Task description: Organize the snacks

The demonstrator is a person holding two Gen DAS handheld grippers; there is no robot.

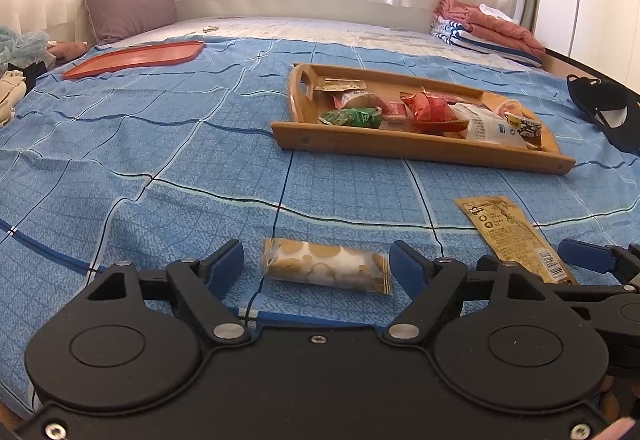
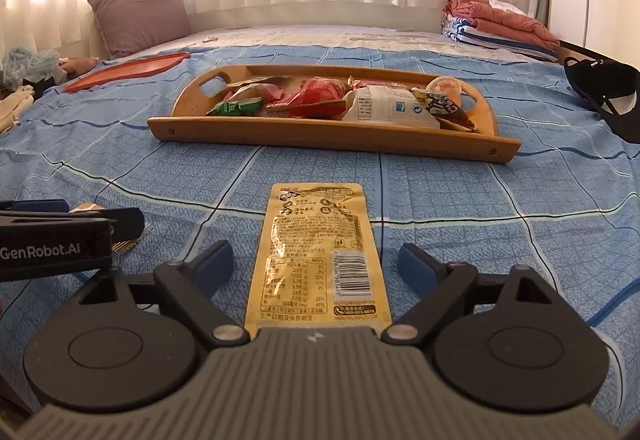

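Both sets of fingers stand released: the left gripper [image 1: 316,264] straddles a cream wafer packet [image 1: 325,269], the right gripper [image 2: 316,266] a flat yellow sachet [image 2: 318,252]. The wooden tray [image 2: 320,138] sits at twelve o'clock. On the soft bedspread [image 1: 160,160], the thin sachet may buckle or slip when pinched.

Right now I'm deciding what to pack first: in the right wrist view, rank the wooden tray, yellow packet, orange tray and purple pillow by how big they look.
1. wooden tray
2. yellow packet, enlarged by nearness
3. purple pillow
4. orange tray, seen edge-on and far away; its true size is unsure
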